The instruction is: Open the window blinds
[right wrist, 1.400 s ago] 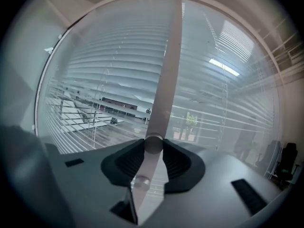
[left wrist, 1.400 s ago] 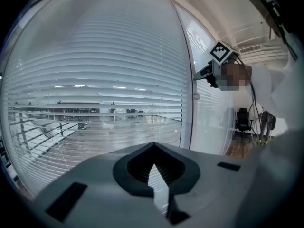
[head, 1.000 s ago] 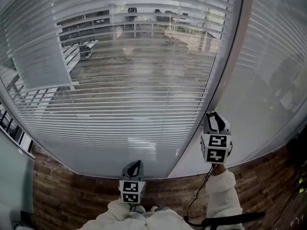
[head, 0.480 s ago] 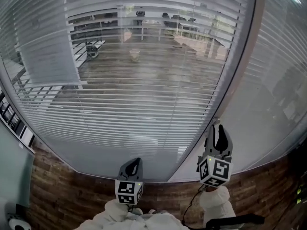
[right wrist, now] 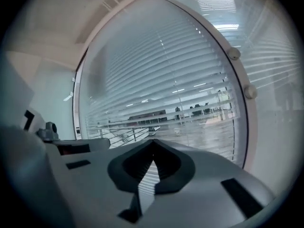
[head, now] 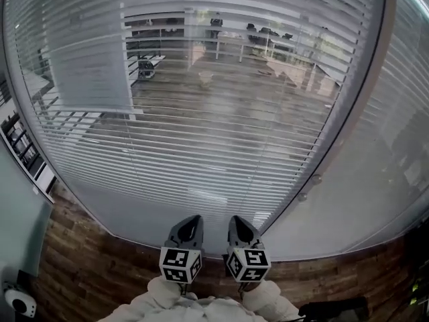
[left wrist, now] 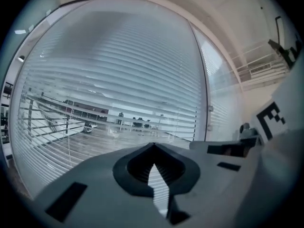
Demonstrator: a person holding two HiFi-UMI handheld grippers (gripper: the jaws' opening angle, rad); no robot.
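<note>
The window blinds [head: 221, 113] fill the head view, their slats turned flat so that a room with a wooden floor shows through. Two round knobs [head: 315, 178] sit low on the window post [head: 365, 86]. They also show in the right gripper view, on the post [right wrist: 233, 54]. My left gripper [head: 193, 219] and right gripper [head: 236, 219] hang side by side at the bottom centre, short of the glass. Both are shut and hold nothing. The right jaws have just closed with nothing between them. The left gripper [left wrist: 153, 145] and the right gripper [right wrist: 153, 140] each face the slats, tips together.
A frosted sheet [head: 90, 72] covers part of the glass at upper left. A second blind pane [head: 402, 159] lies right of the post. Below the window runs a wood-patterned band [head: 87, 260], with a small white device [head: 20, 302] at lower left.
My right gripper has left the post at the right and come down and left to beside the left gripper, its jaws going from open to shut. The left gripper rose a little.
</note>
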